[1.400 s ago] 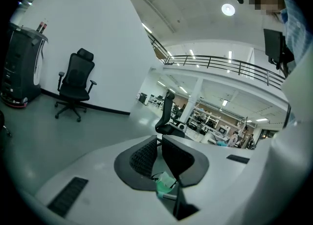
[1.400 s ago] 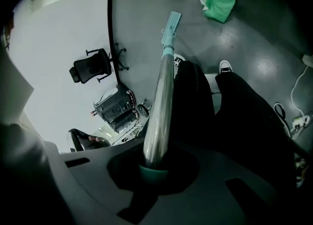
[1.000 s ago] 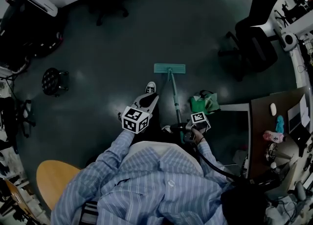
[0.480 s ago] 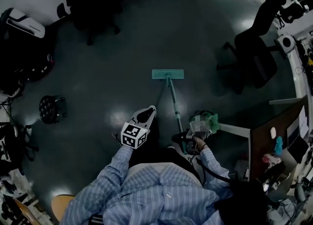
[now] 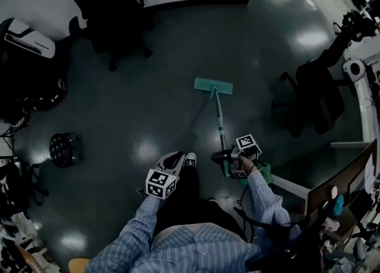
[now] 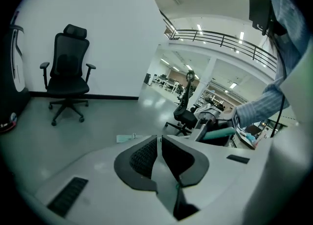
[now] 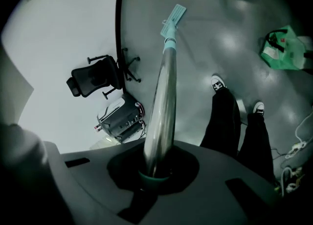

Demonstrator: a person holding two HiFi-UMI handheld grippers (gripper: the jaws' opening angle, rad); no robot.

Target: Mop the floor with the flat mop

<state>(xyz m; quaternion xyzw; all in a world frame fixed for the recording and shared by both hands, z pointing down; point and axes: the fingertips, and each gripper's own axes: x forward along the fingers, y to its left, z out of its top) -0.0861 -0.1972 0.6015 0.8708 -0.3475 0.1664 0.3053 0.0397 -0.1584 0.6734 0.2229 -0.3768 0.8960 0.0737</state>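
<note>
Head view: teal-headed, metal-poled flat mop (image 5: 212,85)

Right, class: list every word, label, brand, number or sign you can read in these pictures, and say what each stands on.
No text can be read in any view.
On the cubes of the left gripper and the right gripper: black-and-white square marker patterns only, no letters or numbers.
On the teal flat mop with a metal handle: no print visible.
On the green bag lying on the floor: any print is too small to read.
</note>
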